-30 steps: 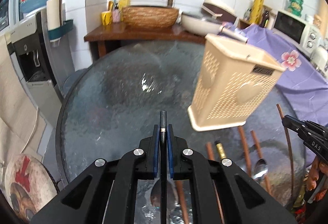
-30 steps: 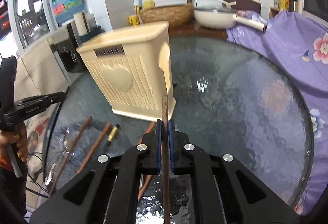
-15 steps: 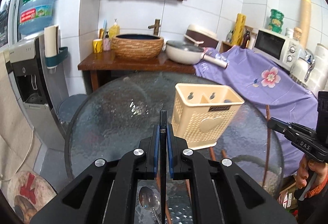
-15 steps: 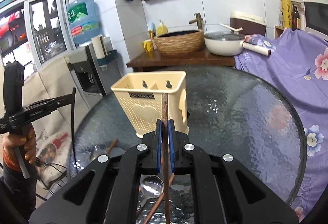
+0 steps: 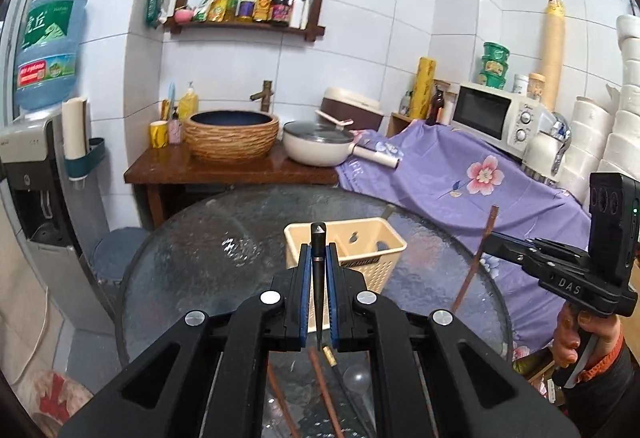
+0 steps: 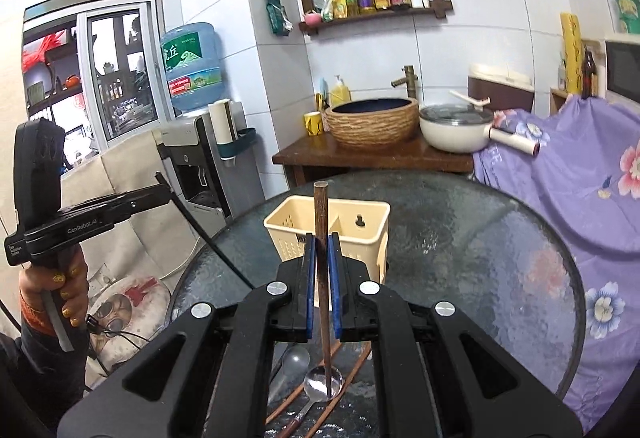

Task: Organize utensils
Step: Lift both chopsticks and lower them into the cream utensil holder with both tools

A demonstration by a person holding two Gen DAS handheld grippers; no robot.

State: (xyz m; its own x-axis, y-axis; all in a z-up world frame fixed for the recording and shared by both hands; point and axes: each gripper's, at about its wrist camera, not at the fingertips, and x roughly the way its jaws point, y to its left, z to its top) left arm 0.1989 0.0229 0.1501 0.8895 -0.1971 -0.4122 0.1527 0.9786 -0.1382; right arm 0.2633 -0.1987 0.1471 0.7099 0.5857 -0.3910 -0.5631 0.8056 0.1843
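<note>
Chopsticks (image 5: 319, 278) clamped, caddy (image 5: 372, 250) near table edge (image 5: 128, 278)

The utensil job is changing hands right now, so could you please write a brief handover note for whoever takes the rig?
Left gripper: shut on a black chopstick, held upright above the table.
Right gripper: shut on a brown chopstick, also upright.
The beige holder stands on the glass table; what its compartments hold cannot be seen.
Left to do: put both held chopsticks into the holder, then collect the metal spoon, clear spoon and brown chopsticks lying on the table's near side.
</note>
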